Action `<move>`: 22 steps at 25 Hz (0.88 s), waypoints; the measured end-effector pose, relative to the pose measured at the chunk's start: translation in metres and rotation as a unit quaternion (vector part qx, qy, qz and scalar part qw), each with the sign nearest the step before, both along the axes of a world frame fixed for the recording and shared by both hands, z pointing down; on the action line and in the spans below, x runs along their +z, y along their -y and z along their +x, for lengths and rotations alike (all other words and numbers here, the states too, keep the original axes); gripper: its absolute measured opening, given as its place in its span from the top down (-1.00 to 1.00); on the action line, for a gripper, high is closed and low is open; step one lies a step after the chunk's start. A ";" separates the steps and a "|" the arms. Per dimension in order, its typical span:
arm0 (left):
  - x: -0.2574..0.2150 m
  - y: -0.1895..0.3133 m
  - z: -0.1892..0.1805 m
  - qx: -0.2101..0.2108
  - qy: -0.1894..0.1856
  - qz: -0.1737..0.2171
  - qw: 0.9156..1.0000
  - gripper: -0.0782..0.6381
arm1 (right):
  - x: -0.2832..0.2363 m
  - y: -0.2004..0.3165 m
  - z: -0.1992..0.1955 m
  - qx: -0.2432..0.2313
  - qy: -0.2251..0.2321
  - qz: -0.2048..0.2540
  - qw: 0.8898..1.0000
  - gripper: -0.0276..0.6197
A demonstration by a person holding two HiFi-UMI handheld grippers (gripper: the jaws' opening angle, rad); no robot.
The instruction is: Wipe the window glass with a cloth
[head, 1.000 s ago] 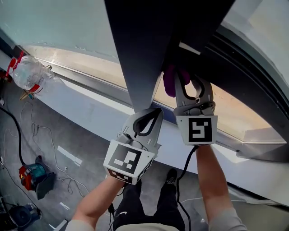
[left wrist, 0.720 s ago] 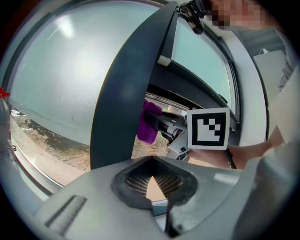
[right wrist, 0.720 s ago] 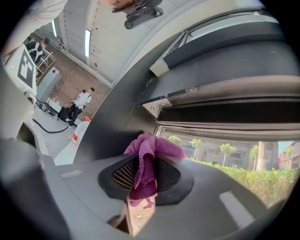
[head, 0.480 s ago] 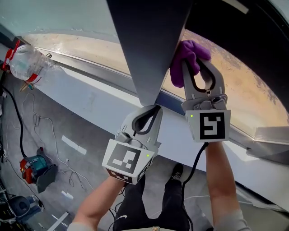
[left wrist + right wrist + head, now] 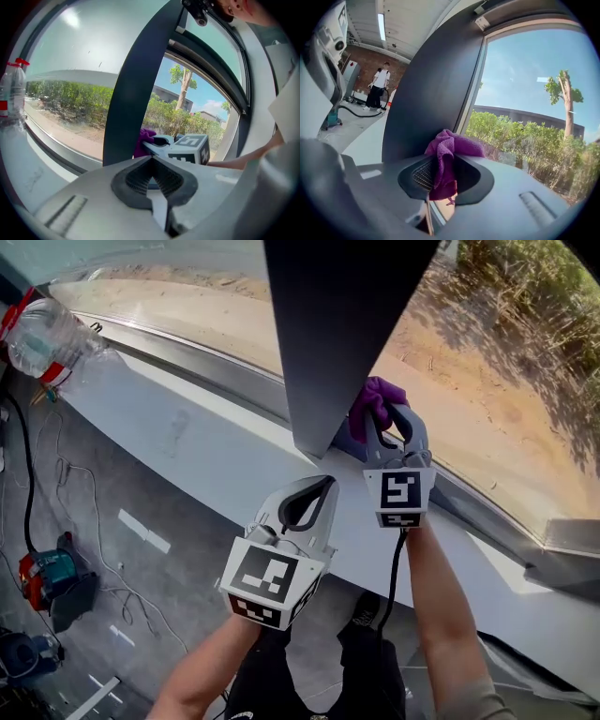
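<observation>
I pinch the crumpled purple cloth [image 5: 373,397] in the right gripper [image 5: 394,423], beside the dark window pillar [image 5: 342,334]; the left gripper [image 5: 319,486] is pressed together, empty.

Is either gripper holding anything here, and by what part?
The right gripper pinches the purple cloth by a bunched fold; the left gripper is shut and empty.

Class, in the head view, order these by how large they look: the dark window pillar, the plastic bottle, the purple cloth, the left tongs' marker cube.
1. dark window pillar
2-3. left tongs' marker cube and plastic bottle: alike; the cube is nearer the camera, so unranked
4. purple cloth
</observation>
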State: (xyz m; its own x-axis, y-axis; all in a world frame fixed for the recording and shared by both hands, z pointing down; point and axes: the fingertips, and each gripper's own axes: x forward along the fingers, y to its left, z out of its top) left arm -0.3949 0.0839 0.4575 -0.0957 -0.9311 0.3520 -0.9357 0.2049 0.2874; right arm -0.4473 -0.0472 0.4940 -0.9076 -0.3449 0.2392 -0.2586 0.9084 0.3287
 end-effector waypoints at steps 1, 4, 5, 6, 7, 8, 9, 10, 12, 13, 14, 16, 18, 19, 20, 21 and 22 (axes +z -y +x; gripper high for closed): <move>0.012 0.001 -0.001 -0.001 -0.003 -0.005 1.000 0.78 | 0.023 0.000 0.000 0.000 -0.022 -0.002 1.000 0.60; 0.042 0.008 -0.005 0.002 0.008 -0.022 1.000 0.78 | 0.089 0.002 0.001 -0.010 -0.089 -0.013 0.996 0.60; 0.050 0.010 -0.006 0.003 0.010 -0.027 1.000 0.78 | 0.107 0.002 0.001 -0.012 -0.104 -0.017 0.994 0.60; 0.058 0.010 -0.007 0.004 0.012 -0.033 0.999 0.78 | 0.120 0.002 0.001 -0.011 -0.117 -0.021 0.993 0.60; 0.064 0.010 -0.008 0.003 0.012 -0.038 0.999 0.78 | 0.130 0.002 -0.001 -0.009 -0.128 -0.025 0.991 0.60; 0.069 0.009 -0.010 0.002 0.011 -0.043 0.999 0.78 | 0.137 0.002 -0.002 -0.007 -0.138 -0.025 0.990 0.60; 0.073 0.007 -0.011 0.001 0.010 -0.047 0.999 0.78 | 0.141 0.002 -0.004 -0.007 -0.147 -0.023 0.989 0.60; 0.077 0.005 -0.011 0.000 0.008 -0.051 0.999 0.78 | 0.145 0.002 -0.005 -0.009 -0.157 -0.020 0.987 0.60; 0.083 0.001 -0.010 0.000 0.002 -0.058 0.998 0.78 | 0.157 0.001 -0.005 -0.016 -0.186 -0.019 0.982 0.60; 0.086 -0.001 -0.008 0.001 -0.001 -0.062 0.998 0.78 | 0.162 0.001 -0.005 -0.020 -0.200 -0.022 0.979 0.60; 0.088 -0.002 -0.006 0.002 -0.004 -0.066 0.998 0.78 | 0.167 0.000 -0.005 -0.023 -0.210 -0.026 0.977 0.60; 0.092 -0.003 -0.001 0.007 -0.007 -0.072 0.997 0.78 | 0.170 0.000 -0.005 -0.030 -0.218 -0.034 0.975 0.60; 0.092 -0.003 0.003 0.009 -0.010 -0.074 0.997 0.78 | 0.168 0.000 -0.006 -0.036 -0.219 -0.039 0.974 0.60; 0.091 -0.003 0.005 0.010 -0.010 -0.075 0.997 0.78 | 0.165 0.000 -0.005 -0.038 -0.215 -0.040 0.975 0.60; 0.090 -0.003 0.006 0.011 -0.010 -0.075 0.997 0.78 | 0.159 -0.002 -0.003 -0.039 -0.206 -0.041 0.977 0.60; 0.089 -0.004 0.007 0.011 -0.010 -0.076 0.997 0.78 | 0.151 -0.005 -0.001 -0.040 -0.191 -0.040 0.980 0.61; 0.087 -0.005 0.006 0.009 -0.009 -0.077 0.997 0.78 | 0.141 -0.009 0.001 -0.042 -0.174 -0.036 0.983 0.61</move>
State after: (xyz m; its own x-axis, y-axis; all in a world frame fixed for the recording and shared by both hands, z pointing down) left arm -0.3891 0.0889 0.5443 -0.0715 -0.8675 0.4924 -0.9348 0.2304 0.2701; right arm -0.4461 -0.0384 0.6349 -0.7908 -0.2434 0.5616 -0.0656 0.9460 0.3176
